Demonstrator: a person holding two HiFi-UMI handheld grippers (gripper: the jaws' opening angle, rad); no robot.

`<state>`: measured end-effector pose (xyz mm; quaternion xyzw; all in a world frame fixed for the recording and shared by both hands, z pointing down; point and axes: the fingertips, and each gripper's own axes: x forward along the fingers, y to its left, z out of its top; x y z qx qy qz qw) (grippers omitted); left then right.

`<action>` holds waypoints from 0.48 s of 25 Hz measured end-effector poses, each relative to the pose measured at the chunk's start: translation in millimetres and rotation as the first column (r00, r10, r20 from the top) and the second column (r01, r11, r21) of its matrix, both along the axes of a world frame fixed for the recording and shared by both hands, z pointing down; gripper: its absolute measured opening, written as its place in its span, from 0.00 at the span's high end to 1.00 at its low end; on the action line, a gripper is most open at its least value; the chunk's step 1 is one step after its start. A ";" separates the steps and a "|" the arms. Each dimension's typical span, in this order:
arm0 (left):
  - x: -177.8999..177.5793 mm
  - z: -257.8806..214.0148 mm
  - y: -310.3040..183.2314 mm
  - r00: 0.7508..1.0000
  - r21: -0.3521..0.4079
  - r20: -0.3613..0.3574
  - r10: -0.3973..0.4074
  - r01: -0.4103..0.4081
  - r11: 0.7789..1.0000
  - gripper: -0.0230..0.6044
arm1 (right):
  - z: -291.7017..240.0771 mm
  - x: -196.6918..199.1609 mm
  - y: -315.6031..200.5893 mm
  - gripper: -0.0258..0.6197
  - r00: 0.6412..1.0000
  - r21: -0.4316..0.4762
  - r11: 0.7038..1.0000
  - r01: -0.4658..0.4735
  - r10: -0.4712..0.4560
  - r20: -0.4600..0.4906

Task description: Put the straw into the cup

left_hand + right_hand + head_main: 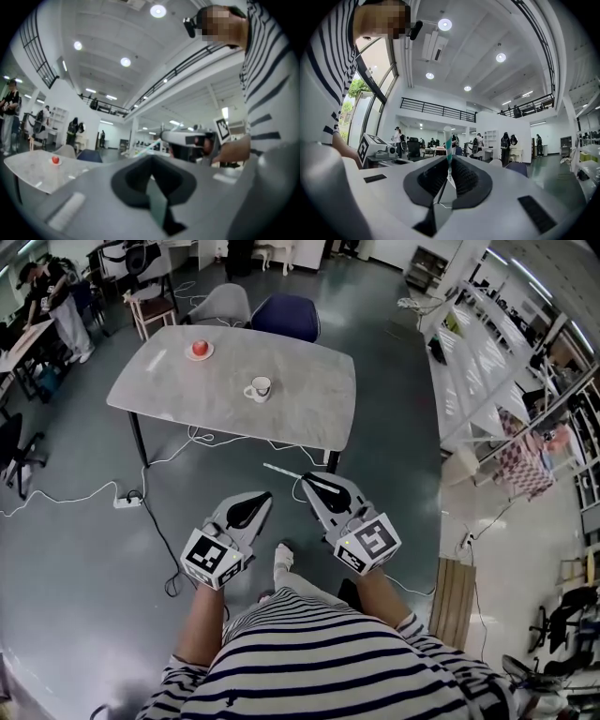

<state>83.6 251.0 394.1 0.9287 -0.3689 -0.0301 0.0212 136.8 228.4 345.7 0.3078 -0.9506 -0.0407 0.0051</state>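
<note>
A white cup (258, 388) stands near the middle of the grey table (309, 409), well ahead of me. My right gripper (306, 482) is shut on a thin white straw with teal stripes (279, 469). The straw sticks out to the left over the floor. In the right gripper view the straw (448, 146) rises from between the closed jaws of that gripper (443, 187). My left gripper (265, 495) hangs beside it, shut and empty. The left gripper view shows its jaws (157, 197) closed, with the right gripper (187, 139) and the straw (144, 149) beyond.
A red item on a small plate (199, 349) sits at the table's far left. Two chairs (286, 315) stand behind the table. A power strip with cables (127, 501) lies on the floor under its front left. Shelving (487, 352) runs along the right; a person (58, 306) stands far left.
</note>
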 end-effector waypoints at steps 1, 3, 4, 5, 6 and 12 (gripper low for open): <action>-1.1 1.4 -10.1 1.000 -0.006 0.000 -0.002 0.002 1.000 0.95 | 0.8 -1.1 -10.5 0.92 1.000 -0.002 1.000 0.001 -0.001 0.000; -4.0 4.4 -32.3 1.000 -0.016 0.004 -0.003 0.004 1.000 0.95 | 3.6 -4.5 -33.2 0.92 1.000 -0.003 1.000 0.002 -0.002 -0.003; -5.2 5.4 -43.9 1.000 -0.019 0.007 -0.004 0.004 1.000 0.95 | 4.9 -6.4 -44.7 0.92 1.000 -0.001 1.000 0.005 -0.005 -0.005; -5.7 5.5 -55.9 1.000 -0.020 0.010 -0.005 0.005 1.000 0.95 | 5.2 -7.6 -55.9 0.92 1.000 0.003 1.000 0.009 -0.009 -0.007; -5.4 4.8 -68.5 1.000 -0.019 0.013 -0.007 0.007 1.000 0.95 | 4.2 -8.1 -67.0 0.92 1.000 0.008 1.000 0.015 -0.015 -0.013; -3.8 -4.3 -145.4 0.999 -0.015 0.021 -0.024 0.024 1.000 0.95 | -4.1 -10.1 -135.8 0.92 0.999 0.022 0.999 0.044 -0.044 -0.024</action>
